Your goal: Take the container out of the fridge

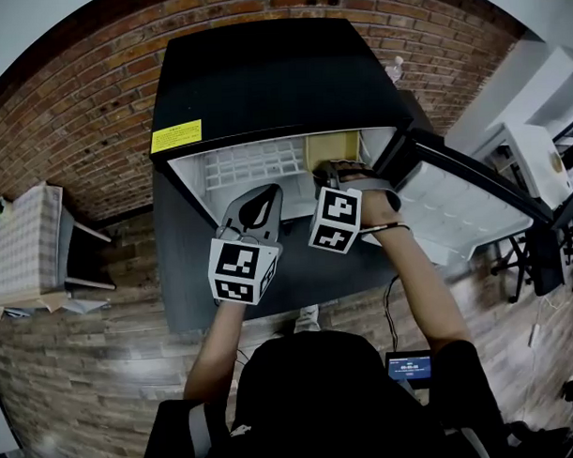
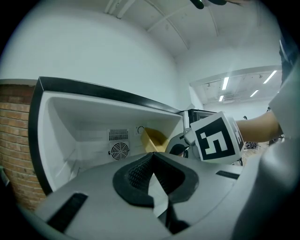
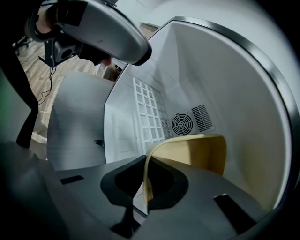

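Right gripper point(image 3: 144, 182) pinches the near wall of the yellow container point(image 3: 199, 151): in its own view the thin upright rim runs straight down between the two black pads, which press on it from either side. The container sits inside the open fridge point(image 1: 262, 79), toward the right rear of the white compartment, in front of the round fan point(image 3: 182, 123) on the back wall. From the head view it lies just beyond the right gripper's marker cube, so the way out looks to be back toward the person through the open front, clear of the door point(image 1: 460, 213) swung off to the right. The right hand is the nearer one. The left gripper point(image 2: 153, 174) hangs at the opening, left of the container and apart from it, its jaws pressed together on nothing.

Hard to make out: the container's base, its contents, its long axis, and whether it rests on the fridge floor. The hand and cube cover most of it from above.
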The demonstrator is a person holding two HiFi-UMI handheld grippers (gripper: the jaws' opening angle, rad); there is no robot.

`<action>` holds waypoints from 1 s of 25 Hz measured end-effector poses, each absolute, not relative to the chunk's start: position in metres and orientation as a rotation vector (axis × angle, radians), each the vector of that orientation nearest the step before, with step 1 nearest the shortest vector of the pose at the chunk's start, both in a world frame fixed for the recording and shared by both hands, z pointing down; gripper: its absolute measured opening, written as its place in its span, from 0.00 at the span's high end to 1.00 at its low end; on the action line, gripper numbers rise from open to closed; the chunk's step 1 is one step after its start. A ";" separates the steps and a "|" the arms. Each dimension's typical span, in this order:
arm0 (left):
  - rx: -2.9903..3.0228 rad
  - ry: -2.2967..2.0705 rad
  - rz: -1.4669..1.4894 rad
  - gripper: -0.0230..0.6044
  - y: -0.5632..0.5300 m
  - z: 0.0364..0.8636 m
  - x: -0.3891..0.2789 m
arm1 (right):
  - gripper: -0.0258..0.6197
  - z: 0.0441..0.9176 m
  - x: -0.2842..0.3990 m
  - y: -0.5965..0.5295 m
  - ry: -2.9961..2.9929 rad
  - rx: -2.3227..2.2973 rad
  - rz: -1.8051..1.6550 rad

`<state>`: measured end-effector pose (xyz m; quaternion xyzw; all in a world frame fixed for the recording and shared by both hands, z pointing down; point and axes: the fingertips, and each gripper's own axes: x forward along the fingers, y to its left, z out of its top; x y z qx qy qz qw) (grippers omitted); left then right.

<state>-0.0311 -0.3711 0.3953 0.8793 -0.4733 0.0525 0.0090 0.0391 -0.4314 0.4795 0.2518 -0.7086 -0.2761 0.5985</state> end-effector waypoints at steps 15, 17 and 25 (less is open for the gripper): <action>2.778 -1.458 0.156 0.94 -0.335 0.386 -0.037 | 0.89 0.474 0.031 -0.387 -1.654 0.582 -0.609; 2.783 -1.455 0.154 0.94 -0.330 0.385 -0.038 | 0.89 0.473 0.030 -0.382 -1.654 0.588 -0.606; 2.807 -1.439 0.154 0.94 -0.306 0.379 -0.042 | 0.89 0.467 0.027 -0.356 -1.657 0.617 -0.599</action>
